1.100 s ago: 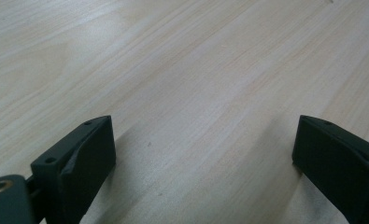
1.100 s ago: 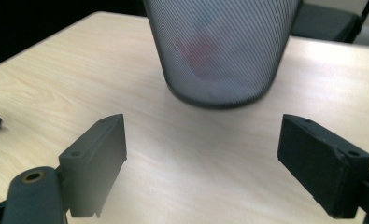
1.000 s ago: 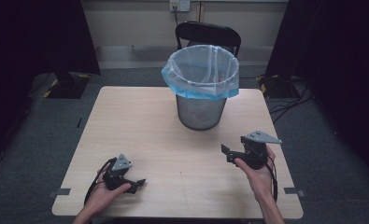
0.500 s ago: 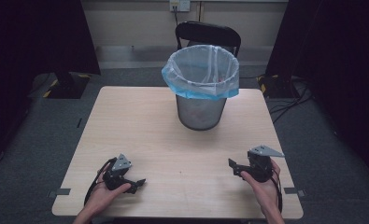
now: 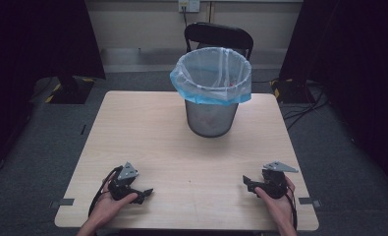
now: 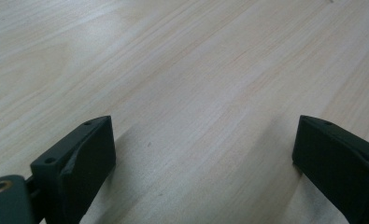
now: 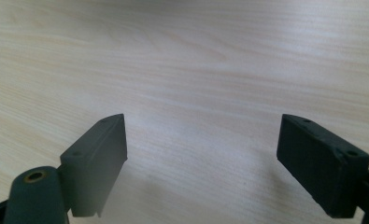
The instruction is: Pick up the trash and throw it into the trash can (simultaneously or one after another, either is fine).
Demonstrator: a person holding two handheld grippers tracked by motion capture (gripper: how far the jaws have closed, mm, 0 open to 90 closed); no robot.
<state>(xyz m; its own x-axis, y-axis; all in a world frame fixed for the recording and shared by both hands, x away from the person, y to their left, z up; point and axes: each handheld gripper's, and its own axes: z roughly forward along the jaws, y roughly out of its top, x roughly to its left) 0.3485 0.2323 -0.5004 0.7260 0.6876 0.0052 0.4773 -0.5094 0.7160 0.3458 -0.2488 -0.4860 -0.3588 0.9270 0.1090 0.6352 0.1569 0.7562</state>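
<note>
My left gripper [image 5: 145, 192] rests on the light wooden table [image 5: 147, 132] near its front left corner, held by a hand. It is open, and in the left gripper view [image 6: 203, 154] only bare wood lies between the jaws. My right gripper [image 5: 248, 183] sits low over the table near the front right corner, also held by a hand. Its jaws stand wide apart in the right gripper view [image 7: 201, 158], with nothing between them.
A metal mesh bin [image 5: 212, 91] lined with a pale blue plastic bag stands at the table's far middle. A black chair [image 5: 220, 35] is behind it. Dark curtains flank the room; cables lie on the grey floor at the right.
The right gripper has come down and back toward the table's front edge, from raised mid-right to low near the front right corner. The left gripper has stayed put.
</note>
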